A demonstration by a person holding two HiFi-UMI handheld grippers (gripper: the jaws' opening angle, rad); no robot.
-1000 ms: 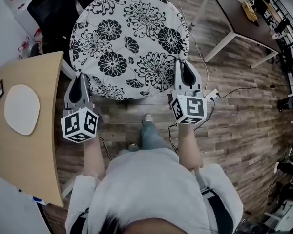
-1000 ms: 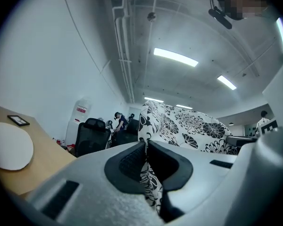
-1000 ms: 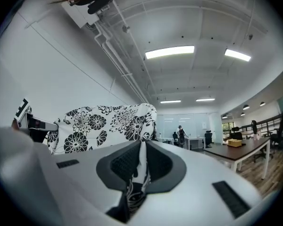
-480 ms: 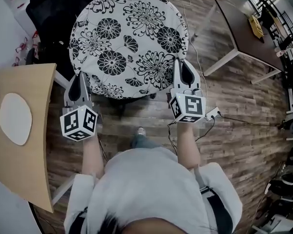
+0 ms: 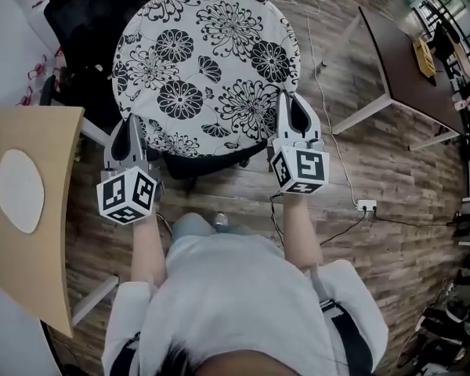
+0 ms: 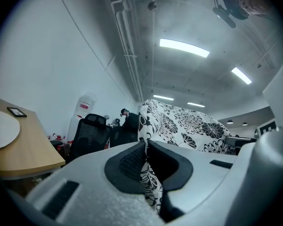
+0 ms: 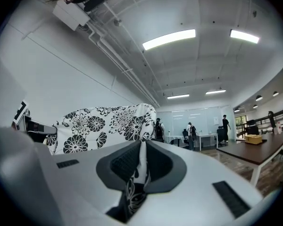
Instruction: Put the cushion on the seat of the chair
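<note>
A round white cushion [image 5: 206,61] with black flower print hangs flat in the air between both grippers. My left gripper [image 5: 130,125] is shut on its near left edge, and the fabric [image 6: 151,182] shows pinched between the dark pads. My right gripper [image 5: 296,106] is shut on the near right edge, with cloth [image 7: 137,173] squeezed in its jaws. Under the cushion's near edge shows the dark seat of a black office chair [image 5: 207,163]. Most of the chair is hidden by the cushion. Another black mesh chair back [image 5: 82,10] shows at the far left.
A light wooden table [image 5: 27,210] with a white oval disc [image 5: 19,190] stands at my left. A dark table on white legs [image 5: 399,65] is at the right. Cables and a power strip [image 5: 366,205] lie on the wood floor. People stand far off [image 7: 225,126].
The person has stepped forward, so the wooden table and the floor slid back in the head view and the chair seat came into sight under the cushion. Both grips are unchanged.
</note>
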